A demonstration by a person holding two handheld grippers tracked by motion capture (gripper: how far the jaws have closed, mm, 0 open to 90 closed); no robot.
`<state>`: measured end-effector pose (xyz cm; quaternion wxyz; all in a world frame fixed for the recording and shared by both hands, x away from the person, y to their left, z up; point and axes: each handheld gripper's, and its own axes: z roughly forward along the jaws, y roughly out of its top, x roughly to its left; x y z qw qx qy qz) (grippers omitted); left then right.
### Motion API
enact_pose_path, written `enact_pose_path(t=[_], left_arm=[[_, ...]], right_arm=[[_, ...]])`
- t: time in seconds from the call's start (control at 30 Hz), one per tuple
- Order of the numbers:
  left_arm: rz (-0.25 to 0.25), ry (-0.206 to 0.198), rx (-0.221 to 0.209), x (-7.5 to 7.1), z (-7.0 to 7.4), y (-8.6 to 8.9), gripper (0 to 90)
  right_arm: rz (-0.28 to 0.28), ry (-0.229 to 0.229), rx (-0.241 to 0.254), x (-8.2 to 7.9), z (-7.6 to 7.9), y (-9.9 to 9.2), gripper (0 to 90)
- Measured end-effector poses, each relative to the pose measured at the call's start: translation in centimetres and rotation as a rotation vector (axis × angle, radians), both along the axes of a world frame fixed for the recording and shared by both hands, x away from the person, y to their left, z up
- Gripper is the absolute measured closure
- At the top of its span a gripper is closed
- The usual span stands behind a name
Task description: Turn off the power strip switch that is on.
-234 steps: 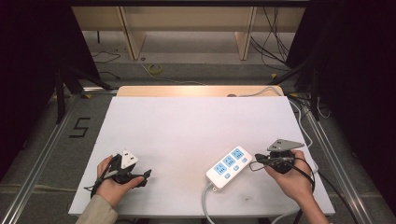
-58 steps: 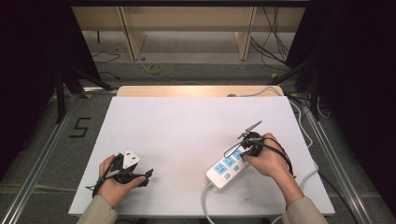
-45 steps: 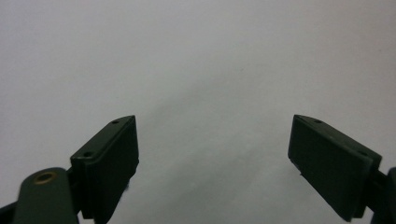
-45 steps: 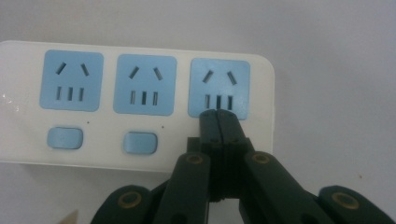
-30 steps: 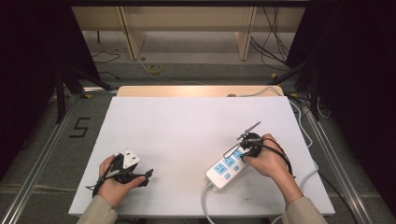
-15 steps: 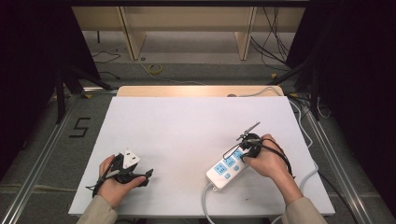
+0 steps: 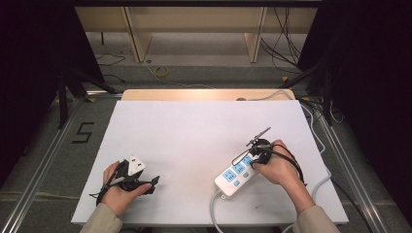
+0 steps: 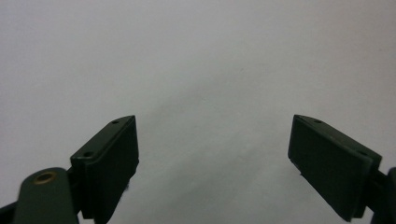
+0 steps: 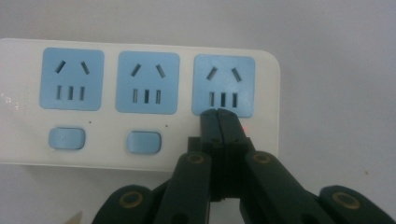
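The right gripper (image 9: 219,114), jaws pressed together, is pushed down on the strip's (image 9: 140,102) third switch, while the left gripper (image 8: 212,154) is held apart, far off.

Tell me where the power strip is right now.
In the high view the power strip lies on the near right part of the white table, under the right tongs, whose shut tips press beside its end socket.
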<state>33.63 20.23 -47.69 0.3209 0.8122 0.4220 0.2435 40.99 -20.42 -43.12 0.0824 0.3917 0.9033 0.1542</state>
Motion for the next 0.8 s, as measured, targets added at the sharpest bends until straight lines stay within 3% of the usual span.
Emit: enact_pose_path(t=[0.8], left_arm=[[0.001,-0.001,0.001,-0.03,-0.02,0.02,15.9]], right_arm=[[-0.013,0.014,0.031,0.01,-0.21,-0.22,90.0]])
